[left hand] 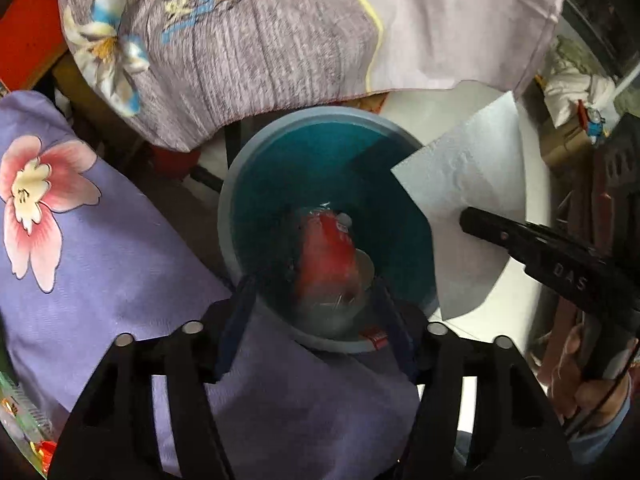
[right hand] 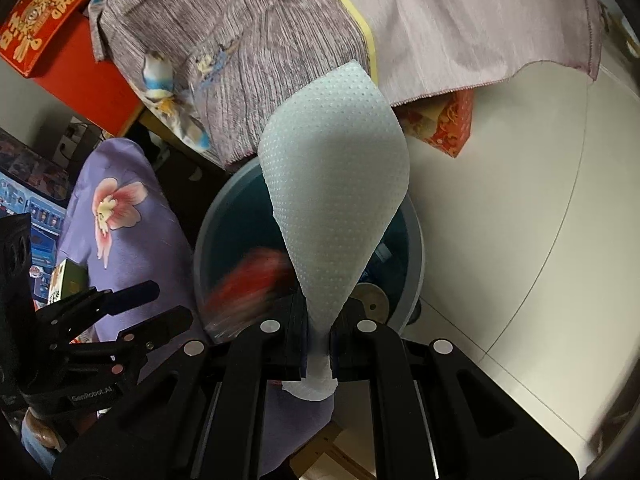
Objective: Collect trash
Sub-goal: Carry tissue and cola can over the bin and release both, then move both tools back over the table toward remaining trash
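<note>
A round bin [left hand: 228, 216] with a pale blue rim and teal inside stands on the floor below both grippers. A red wrapper [left hand: 328, 256] lies blurred inside it, below the tips of my left gripper [left hand: 314, 284], which is open with its pads touching nothing. In the right wrist view the red wrapper [right hand: 248, 280] is a smear over the bin [right hand: 416, 248], and the left gripper [right hand: 172, 302] stands open beside the rim. My right gripper [right hand: 320, 320] is shut on the lower end of a white dotted paper towel [right hand: 336, 184], which fans out above the bin. From the left wrist view, the right gripper [left hand: 472, 220] holds the paper towel [left hand: 468, 184] at the bin's right edge.
A purple floral cushion [left hand: 100, 260] presses against the bin's left side. A lilac-grey sheet [left hand: 240, 40] hangs behind it. A red box [right hand: 40, 36] sits far left, a patterned red box [right hand: 448, 120] under the sheet. White tiled floor [right hand: 520, 200] lies to the right.
</note>
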Tool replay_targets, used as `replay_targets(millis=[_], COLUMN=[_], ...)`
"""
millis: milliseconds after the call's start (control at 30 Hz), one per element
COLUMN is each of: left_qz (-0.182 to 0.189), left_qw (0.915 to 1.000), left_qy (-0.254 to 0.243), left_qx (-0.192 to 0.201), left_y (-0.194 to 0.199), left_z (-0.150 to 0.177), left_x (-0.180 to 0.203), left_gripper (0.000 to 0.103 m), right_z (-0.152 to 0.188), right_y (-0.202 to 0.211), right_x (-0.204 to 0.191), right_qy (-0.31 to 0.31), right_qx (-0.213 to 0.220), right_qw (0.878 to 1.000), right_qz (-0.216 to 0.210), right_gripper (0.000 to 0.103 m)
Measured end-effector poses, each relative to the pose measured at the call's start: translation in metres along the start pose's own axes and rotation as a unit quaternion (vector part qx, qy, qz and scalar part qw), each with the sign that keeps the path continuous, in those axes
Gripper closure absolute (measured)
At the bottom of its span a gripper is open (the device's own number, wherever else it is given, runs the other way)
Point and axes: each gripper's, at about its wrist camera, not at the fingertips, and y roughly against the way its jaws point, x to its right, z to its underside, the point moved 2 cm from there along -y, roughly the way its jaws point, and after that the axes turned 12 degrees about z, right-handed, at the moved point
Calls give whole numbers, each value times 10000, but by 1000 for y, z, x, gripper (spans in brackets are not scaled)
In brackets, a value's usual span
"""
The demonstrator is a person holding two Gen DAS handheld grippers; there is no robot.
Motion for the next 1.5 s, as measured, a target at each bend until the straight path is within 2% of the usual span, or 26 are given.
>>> replay_targets(millis=[133, 267, 433, 467, 500, 567, 733, 800, 933, 1200, 1500], left_qz=[6, -17, -64, -78, -89, -94, -33, -13, 2, 17, -83], left_qw=[10000, 9999, 9996, 9996, 9995, 9994, 9986, 9982, 9972, 9941, 9879], left_qy=[77, 79, 147, 160, 164, 192, 342, 406, 493, 634, 891], left_qx=[12, 100, 212, 229, 243, 276, 392, 452, 569, 879, 1265], left_y=[-1, 7, 19, 22, 24, 29, 43, 49, 61, 94, 136], left_z=[0, 7, 16, 19, 21, 27, 37, 42, 51, 75, 117], left_x=[-6, -8, -14, -15, -16, -20, -30, -34, -41, -55, -77], left_gripper=[30, 14, 10, 10, 10, 9, 8, 8, 8, 8, 6], right_z=[-2, -5, -4, -4, -4, -3, -3, -3, 0, 13, 35], right_y=[-4, -8, -16, -17, -18, -19, -16, -14, -9, 13, 39], right_x=[2, -1, -11, -13, -15, -20, -32, -34, -40, -62, -104], right_qy=[43, 85, 163, 174, 182, 197, 288, 261, 253, 420, 794], right_qx=[-65, -119, -239, -266, -287, -301, -271, -276, -284, -139, -19], right_qw=[10000, 9999, 9996, 9995, 9994, 9993, 9992, 9993, 9993, 9989, 9968], right_qz=[32, 44, -44, -57, -55, -79, -59, -46, 2, 146, 81], right_gripper=[95, 94, 90, 85, 70, 49, 48, 37, 30, 28, 27])
